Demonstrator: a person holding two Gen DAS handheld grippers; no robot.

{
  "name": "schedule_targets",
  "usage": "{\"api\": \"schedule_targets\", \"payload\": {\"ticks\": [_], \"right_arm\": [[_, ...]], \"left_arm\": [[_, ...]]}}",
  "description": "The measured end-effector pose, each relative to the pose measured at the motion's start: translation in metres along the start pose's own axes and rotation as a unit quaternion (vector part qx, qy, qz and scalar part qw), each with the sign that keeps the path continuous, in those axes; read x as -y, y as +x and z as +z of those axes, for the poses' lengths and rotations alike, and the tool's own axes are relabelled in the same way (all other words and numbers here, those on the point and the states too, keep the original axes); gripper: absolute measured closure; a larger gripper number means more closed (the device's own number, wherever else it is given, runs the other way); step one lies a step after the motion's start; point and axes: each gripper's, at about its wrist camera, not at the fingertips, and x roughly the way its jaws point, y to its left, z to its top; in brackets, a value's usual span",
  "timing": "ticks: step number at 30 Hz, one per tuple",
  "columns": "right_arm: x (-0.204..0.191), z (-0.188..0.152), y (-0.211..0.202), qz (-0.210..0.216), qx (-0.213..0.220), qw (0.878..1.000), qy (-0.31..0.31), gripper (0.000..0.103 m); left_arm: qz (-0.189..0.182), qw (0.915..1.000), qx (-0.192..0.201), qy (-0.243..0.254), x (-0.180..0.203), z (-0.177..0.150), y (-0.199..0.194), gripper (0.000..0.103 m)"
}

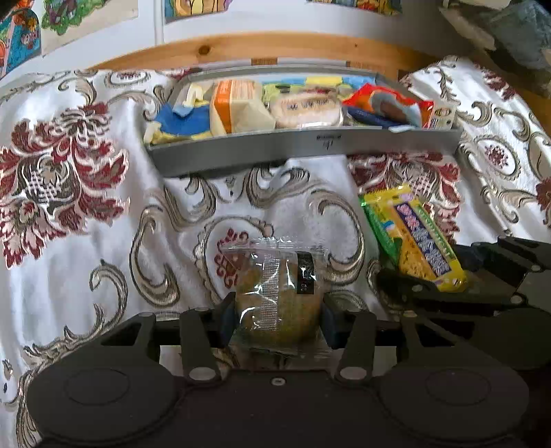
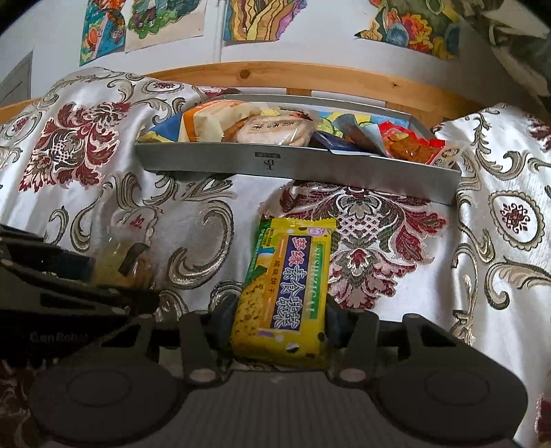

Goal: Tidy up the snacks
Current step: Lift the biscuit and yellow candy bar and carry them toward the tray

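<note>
A round pastry in a clear wrapper (image 1: 279,293) sits between the pads of my left gripper (image 1: 279,320), which is shut on it just above the patterned cloth. A yellow cracker packet (image 2: 286,293) with a purple label lies lengthwise in my right gripper (image 2: 279,320), whose pads press on its two long sides. In the left wrist view that yellow cracker packet (image 1: 413,237) shows to the right, with the right gripper's fingers (image 1: 413,286) under it. Ahead of both stands a grey tray (image 1: 303,144) holding several wrapped snacks.
White cloth with red and gold floral pattern (image 1: 86,206) covers the surface. Behind the grey tray (image 2: 296,165) runs a wooden rail (image 2: 310,79), then a white wall with coloured drawings (image 2: 255,20). The left gripper's arm (image 2: 51,286) lies close on the left in the right wrist view.
</note>
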Motion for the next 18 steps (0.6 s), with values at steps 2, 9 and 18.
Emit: {"api": "schedule_targets", "payload": {"ticks": [2,9,18], "right_arm": [[0.001,0.001,-0.001,0.003,0.003,1.000,0.000,0.049],[-0.005,0.002,-0.013,-0.024,0.023,0.998,-0.050,0.052],[-0.014,-0.002,-0.018,-0.046,0.014,0.993,-0.103,0.052]], "left_arm": [[0.000,1.0000,0.006,0.004,0.001,0.001,-0.002,0.053],[-0.002,0.9997,0.025,-0.002,0.001,0.009,-0.013,0.053],[-0.006,0.9994,0.033,-0.002,0.004,0.010,-0.023,0.053]]}}
